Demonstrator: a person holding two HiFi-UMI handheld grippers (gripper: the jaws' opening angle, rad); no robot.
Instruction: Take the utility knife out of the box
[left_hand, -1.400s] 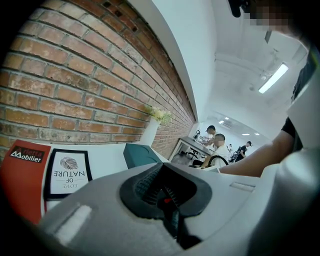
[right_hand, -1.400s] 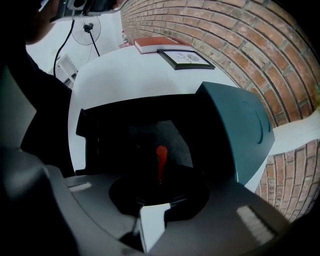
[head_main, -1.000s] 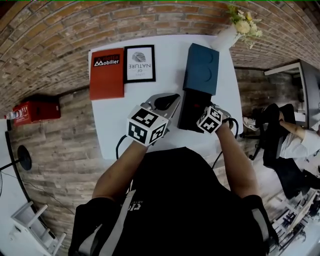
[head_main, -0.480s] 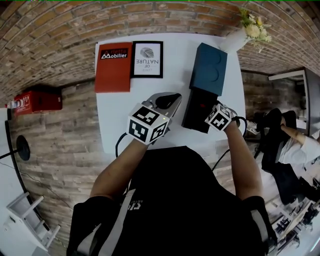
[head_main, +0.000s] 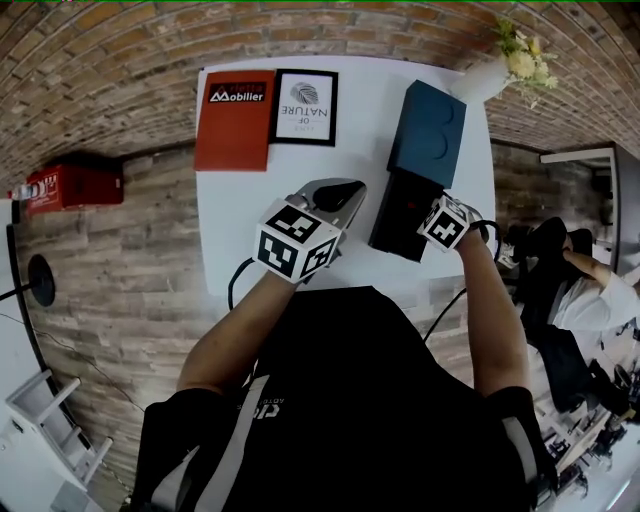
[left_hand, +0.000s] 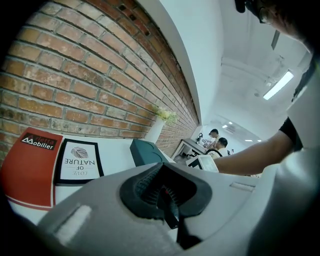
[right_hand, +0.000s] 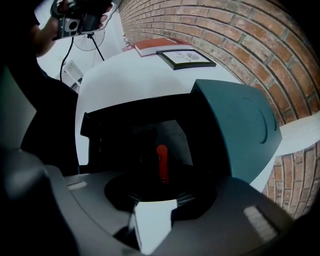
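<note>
Right gripper (right_hand: 152, 207): jaws parted a little, pale strip showing through the gap, nothing between them. Poised over the near end of the open black box (right_hand: 97, 131); contact with it impossible to tell. Utility knife (right_hand: 161, 163), red, lying inside the box, just ahead of the jaws, ungrasped. Teal lid (right_hand: 241, 127) at the box's far end. Left gripper (left_hand: 167, 202): clenched, pads meeting, empty. Held above the white table (head_main: 235, 235), left of the box and apart from it. Red book (head_main: 235, 120) and framed print (head_main: 305, 107) side by side at the far edge, well apart from both grippers.
</note>
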